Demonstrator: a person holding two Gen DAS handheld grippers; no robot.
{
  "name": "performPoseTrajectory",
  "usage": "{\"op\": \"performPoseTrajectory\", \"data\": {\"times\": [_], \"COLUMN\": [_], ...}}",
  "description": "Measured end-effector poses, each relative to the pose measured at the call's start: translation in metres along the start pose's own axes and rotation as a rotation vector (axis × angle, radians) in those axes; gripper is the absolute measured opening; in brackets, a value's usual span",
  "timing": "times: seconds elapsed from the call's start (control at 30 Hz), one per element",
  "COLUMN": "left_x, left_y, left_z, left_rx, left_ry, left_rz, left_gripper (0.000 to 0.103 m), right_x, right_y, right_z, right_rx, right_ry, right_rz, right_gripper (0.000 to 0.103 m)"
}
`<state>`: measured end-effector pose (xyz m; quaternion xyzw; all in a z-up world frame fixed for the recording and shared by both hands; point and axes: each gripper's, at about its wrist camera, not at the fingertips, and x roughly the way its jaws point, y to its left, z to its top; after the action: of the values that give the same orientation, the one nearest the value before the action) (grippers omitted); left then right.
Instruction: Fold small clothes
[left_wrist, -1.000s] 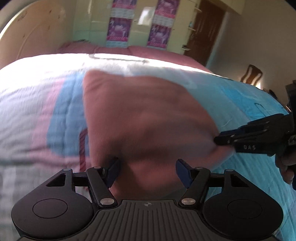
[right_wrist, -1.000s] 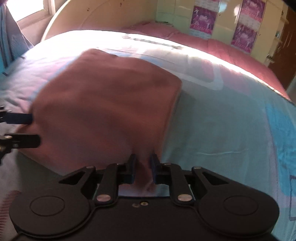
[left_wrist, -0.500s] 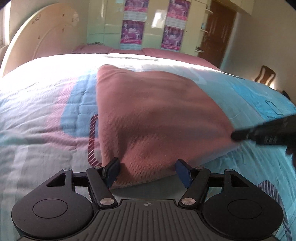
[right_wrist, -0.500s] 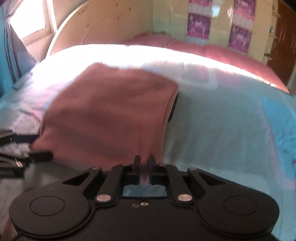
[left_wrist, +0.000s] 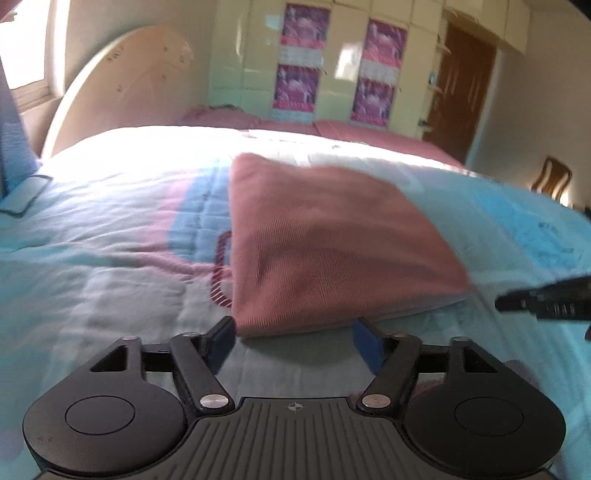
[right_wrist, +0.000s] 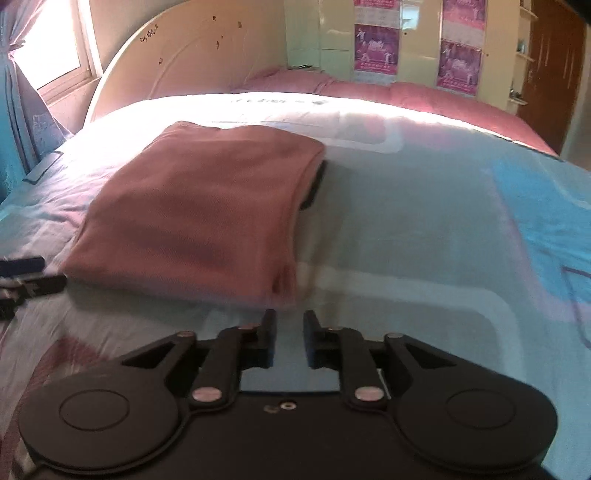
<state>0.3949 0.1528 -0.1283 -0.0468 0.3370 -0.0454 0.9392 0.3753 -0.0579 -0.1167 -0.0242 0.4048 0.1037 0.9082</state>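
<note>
Left gripper (left_wrist: 293, 338): jaws opening, spread wide, nothing between the pads. Blue fingers (left_wrist: 221, 345) flank the cloth's near edge, which sits just past the tips; not touching as far as I can tell.

Right gripper (right_wrist: 289, 334): jaws opening, narrow gap, nothing in it. Tips sit just short of the cloth's near right corner, clear of it.

Cloth (left_wrist: 325, 243): pinkish-brown, folded into a flat rectangle, layered edges showing along the near side and at the near right corner. Lies flat on the quilt (left_wrist: 110, 280), free of both tools. In the left view the right gripper's tip shows just right of the cloth's near right corner, a small gap between. In the right view the left gripper's fingers show just left of the cloth's near left corner.

A dark object pokes out from under the cloth's far right edge in the right view; can't tell what it is.

Beyond the cloth: sunlit quilt, then pink bedding (right_wrist: 369, 92). Left of that, a curved headboard (right_wrist: 192, 55). Behind, a cupboard with purple posters (left_wrist: 301, 88). Right of the cupboard, a brown door (left_wrist: 461, 92); chair (left_wrist: 552, 181) further right. Frames slightly blurred.
</note>
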Motion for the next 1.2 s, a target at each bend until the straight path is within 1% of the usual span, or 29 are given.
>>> {"op": "performPoseTrajectory", "data": {"times": [0.03,0.07,0.13,0.2,0.23,0.27,0.43,0.67,0.77,0.97,1.2], "left_x": [-0.013,-0.025,-0.050,-0.073,-0.085,-0.098,-0.151,-0.225,-0.252,-0.296,-0.321], "left_y": [-0.003,-0.005,-0.014,-0.025,-0.029,-0.037,-0.061,-0.085,-0.094,-0.103,-0.107], "left_z": [-0.001,-0.003,-0.004,-0.006,-0.006,-0.008,-0.024,-0.043,-0.051,-0.067,-0.072], "left_rx": [-0.008,-0.009,-0.004,0.004,0.014,0.026,0.038,0.041,0.065,0.054,0.053], "left_ry": [-0.023,-0.050,-0.087,-0.108,-0.119,-0.124,-0.144,-0.210,-0.228,-0.271,-0.304], "left_rz": [0.018,0.030,0.028,0.017,0.013,0.011,0.015,0.012,0.010,0.011,0.016], "left_gripper": [0.099,0.103,0.103,0.103,0.103,0.103,0.103,0.103,0.103,0.103,0.103], "right_x": [-0.010,-0.022,-0.048,-0.072,-0.084,-0.097,-0.154,-0.225,-0.246,-0.279,-0.295], "right_y": [-0.001,-0.001,0.001,0.004,0.005,0.007,0.016,0.029,0.031,0.041,0.047], "right_z": [-0.004,-0.010,-0.020,-0.027,-0.031,-0.036,-0.055,-0.084,-0.093,-0.107,-0.116], "right_rx": [-0.001,0.002,0.006,-0.006,-0.010,-0.013,-0.009,0.023,0.042,0.029,0.028], "right_ry": [-0.011,-0.026,-0.071,-0.105,-0.111,-0.124,-0.194,-0.312,-0.332,-0.359,-0.380], "right_rz": [0.003,0.001,-0.012,-0.015,-0.022,-0.027,-0.040,-0.109,-0.115,-0.098,-0.096], "right_gripper": [0.036,0.063,0.088,0.090,0.094,0.102,0.102,0.102,0.102,0.102,0.102]}}
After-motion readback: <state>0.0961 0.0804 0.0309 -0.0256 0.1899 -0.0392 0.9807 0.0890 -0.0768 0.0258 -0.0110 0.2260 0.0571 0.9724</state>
